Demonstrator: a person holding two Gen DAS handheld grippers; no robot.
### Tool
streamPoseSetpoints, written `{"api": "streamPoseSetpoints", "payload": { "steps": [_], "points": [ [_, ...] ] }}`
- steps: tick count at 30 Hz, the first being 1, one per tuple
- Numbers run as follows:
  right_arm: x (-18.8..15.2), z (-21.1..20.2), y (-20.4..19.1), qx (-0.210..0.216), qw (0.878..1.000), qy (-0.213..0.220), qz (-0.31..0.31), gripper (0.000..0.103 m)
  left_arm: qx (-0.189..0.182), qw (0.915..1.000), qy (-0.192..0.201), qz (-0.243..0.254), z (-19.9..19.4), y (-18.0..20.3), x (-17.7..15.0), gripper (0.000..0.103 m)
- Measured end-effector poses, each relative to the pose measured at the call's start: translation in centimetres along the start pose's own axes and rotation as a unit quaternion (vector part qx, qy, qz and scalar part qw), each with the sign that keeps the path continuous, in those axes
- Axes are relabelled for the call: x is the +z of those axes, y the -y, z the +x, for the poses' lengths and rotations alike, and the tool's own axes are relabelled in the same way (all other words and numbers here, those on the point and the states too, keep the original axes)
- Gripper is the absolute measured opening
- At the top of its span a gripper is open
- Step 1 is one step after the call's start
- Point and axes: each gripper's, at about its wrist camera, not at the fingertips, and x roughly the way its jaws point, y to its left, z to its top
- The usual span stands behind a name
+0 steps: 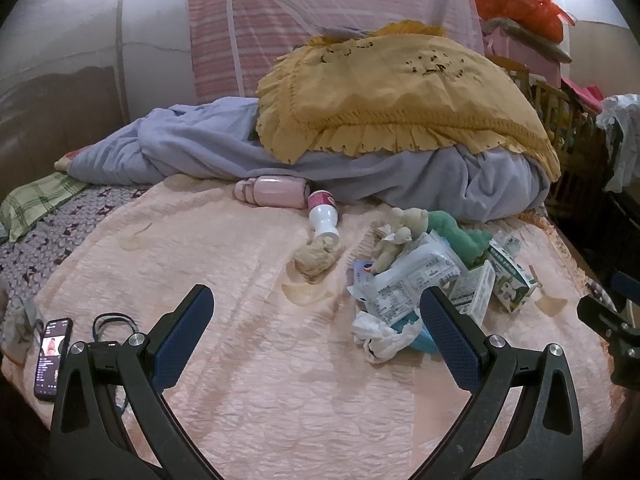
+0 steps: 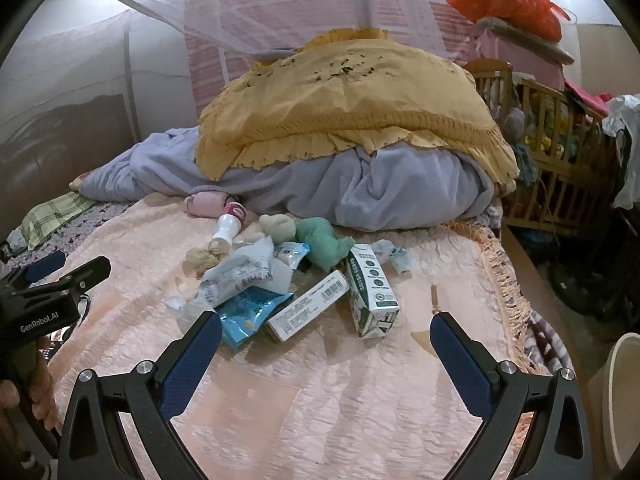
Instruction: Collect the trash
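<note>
Both grippers are hovering over the pink quilted bedspread (image 2: 320, 400), its surface puckered in soft ridges. The left gripper (image 1: 316, 340) is holding its jaws spread wide on nothing; the right gripper (image 2: 326, 354) is doing the same.

The trash is lying in a loose heap just ahead of the right jaws: a crinkly blue foil wrapper (image 2: 250, 314), a flat white barcode-printed carton (image 2: 306, 312), an upright green-and-white milk carton (image 2: 370, 294) and a white printed plastic pouch (image 2: 236, 276). A crumpled white tissue (image 1: 380, 334) is sitting beside the left gripper's right finger. The print is too small to read.

"GenRobot.AI" is showing on the left gripper's body. Bare bedspread is lying open between both pairs of jaws; the fringed bed edge (image 2: 506, 280) is running right of the right jaws.
</note>
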Motion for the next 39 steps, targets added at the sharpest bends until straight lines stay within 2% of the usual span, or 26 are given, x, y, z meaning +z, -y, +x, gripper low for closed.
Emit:
{"api": "streamPoseSetpoints", "payload": {
  "steps": [13, 28, 39],
  "points": [
    [-0.4, 0.7, 1.2, -0.001, 1.0, -0.013, 0.011, 0.103, -0.015, 0.9999, 0.002, 0.006, 0.2, 0.4, 0.0, 0.103],
    [0.0, 0.2, 0.7, -0.005, 1.0, -0.004, 0.01, 0.103, -0.007, 0.9999, 0.009, 0.012, -0.2, 0.5, 0.1, 0.103],
    [0.6, -0.5, -0.1, -0.016, 1.0, 0.015, -0.001, 0.103, -0.013, 0.9997, 0.022, -0.004, -0.9, -0.3, 0.6, 0.103]
  ]
}}
